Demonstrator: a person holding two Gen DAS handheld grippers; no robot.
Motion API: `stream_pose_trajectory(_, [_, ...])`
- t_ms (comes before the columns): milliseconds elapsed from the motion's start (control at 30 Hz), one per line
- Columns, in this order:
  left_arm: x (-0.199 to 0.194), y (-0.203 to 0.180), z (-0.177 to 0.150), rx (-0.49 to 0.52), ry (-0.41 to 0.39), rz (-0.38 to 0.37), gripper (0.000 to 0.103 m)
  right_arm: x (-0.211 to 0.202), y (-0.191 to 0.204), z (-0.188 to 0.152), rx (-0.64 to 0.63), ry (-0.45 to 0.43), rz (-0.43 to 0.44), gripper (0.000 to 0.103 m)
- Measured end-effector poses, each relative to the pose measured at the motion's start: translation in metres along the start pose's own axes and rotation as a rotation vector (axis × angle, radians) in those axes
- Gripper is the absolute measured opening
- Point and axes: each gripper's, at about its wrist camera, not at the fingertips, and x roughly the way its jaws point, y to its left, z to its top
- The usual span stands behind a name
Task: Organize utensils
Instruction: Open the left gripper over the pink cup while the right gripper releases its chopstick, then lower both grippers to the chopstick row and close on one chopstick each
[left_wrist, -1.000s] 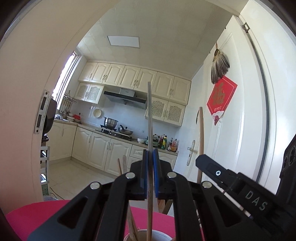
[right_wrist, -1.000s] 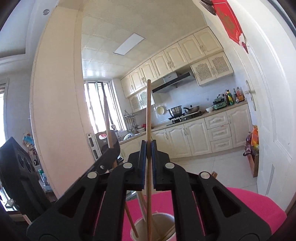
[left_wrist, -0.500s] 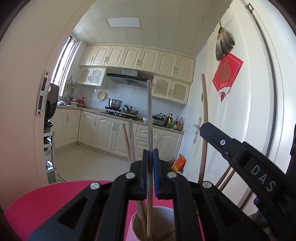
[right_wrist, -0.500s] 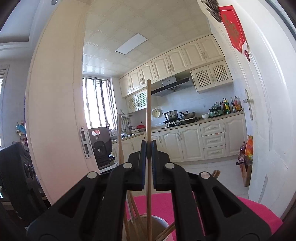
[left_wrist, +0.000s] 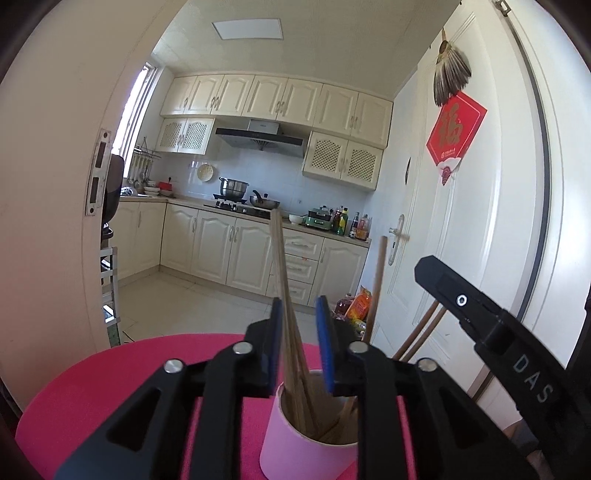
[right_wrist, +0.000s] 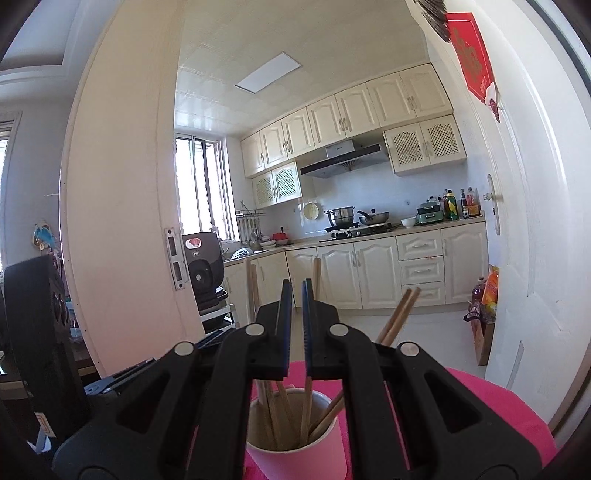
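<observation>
The left tongs (left_wrist: 298, 343) are standing open now, with a clear gap between the blue pads (left_wrist: 322, 332); a moment ago they were pinched tight on a single chopstick, and that stick is now leaning free among the chopsticks (left_wrist: 286, 295) in the pink cup (left_wrist: 284, 439), passing between the pads without being squeezed. The right tongs (right_wrist: 296, 325) are also parting, though only a little: a narrow slit is showing between the pads and nothing is sitting in it, where half a second back a stick was being held upright there. Both sticks are therefore resting in the cup (right_wrist: 295, 458), tips down, tops fanning out toward the rim on several sides. Both tongs are hovering just above the cup's mouth, right beside each other; the right one's black body (left_wrist: 509, 350) is showing at the edge of the left view. The cup is standing on the pink table (left_wrist: 110, 373). By my judgement this pair is delivered, and the tongs are needing to lift straight up so the leaning tops are not being snagged.
</observation>
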Motion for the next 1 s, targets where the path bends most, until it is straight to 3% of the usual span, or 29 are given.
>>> stream_pose_trajectory(133, [-0.009,-0.002,0.001,0.014,0.004,0.007,0.023,-0.007,-0.002,0.000,0.024,0.014,-0.011,0.006])
stream_pose_trajectory(667, [-0.059,-0.006,0.010,0.061,0.059,0.050,0.053,-0.038,0.016,-0.003,0.012,0.114,-0.027,0.006])
stream_pose_trajectory(800, [-0.072,-0.004,0.010,0.068,0.114,0.058,0.060,-0.044,0.019,-0.004,0.023,0.170,-0.034,0.007])
stream_pose_trajectory(1000, [-0.077,0.009,0.000,0.043,0.279,0.054,0.063,-0.040,0.018,-0.017,0.038,0.376,-0.075,0.007])
